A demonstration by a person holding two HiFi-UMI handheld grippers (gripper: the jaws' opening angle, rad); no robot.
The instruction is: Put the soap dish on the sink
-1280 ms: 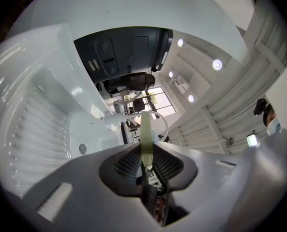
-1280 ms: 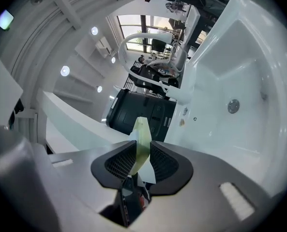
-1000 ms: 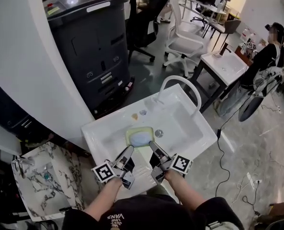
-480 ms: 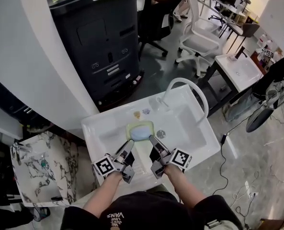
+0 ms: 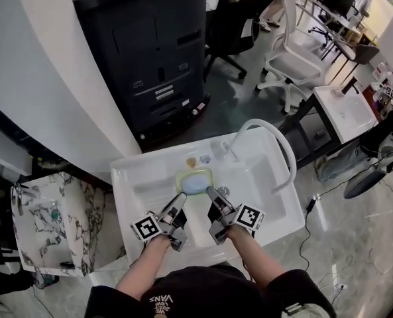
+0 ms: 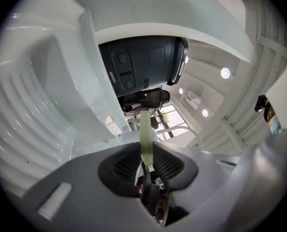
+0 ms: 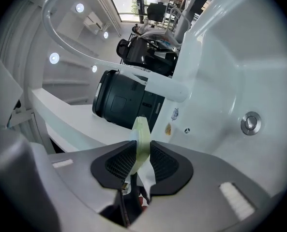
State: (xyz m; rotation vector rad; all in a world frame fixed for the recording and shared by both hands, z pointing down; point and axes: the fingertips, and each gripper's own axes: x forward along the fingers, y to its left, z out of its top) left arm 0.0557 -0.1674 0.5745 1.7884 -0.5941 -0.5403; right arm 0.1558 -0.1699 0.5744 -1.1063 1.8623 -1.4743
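Task thing: soap dish [image 5: 193,172], pale green, with a blue soap [image 5: 195,187] in it.
Where: over the basin of the white sink [image 5: 133,177], towards its back wall and just left of the drain [image 5: 223,191]. Cannot tell whether it touches the basin.
Left hand-held gripper [image 5: 180,199]: pinches the dish's left near edge. In the left gripper view the green rim [image 6: 146,144] sits clamped between the black pads [image 6: 125,164].
Right hand-held gripper [image 5: 211,194]: pinches the right near edge. The right gripper view shows the rim [image 7: 141,134] squeezed between its pads [image 7: 165,164].
Pose: both point roughly level, angled in towards the dish. Marker cubes face up.
Drain in the right gripper view: round metal plug [image 7: 250,123], to the right of the jaws.
Faucet [image 5: 266,122]: white arched tube at the sink's back right.
Surroundings: black machine [image 5: 150,58] behind the sink, marbled sink [image 5: 50,224] at left, white office chair [image 5: 295,58] at upper right.
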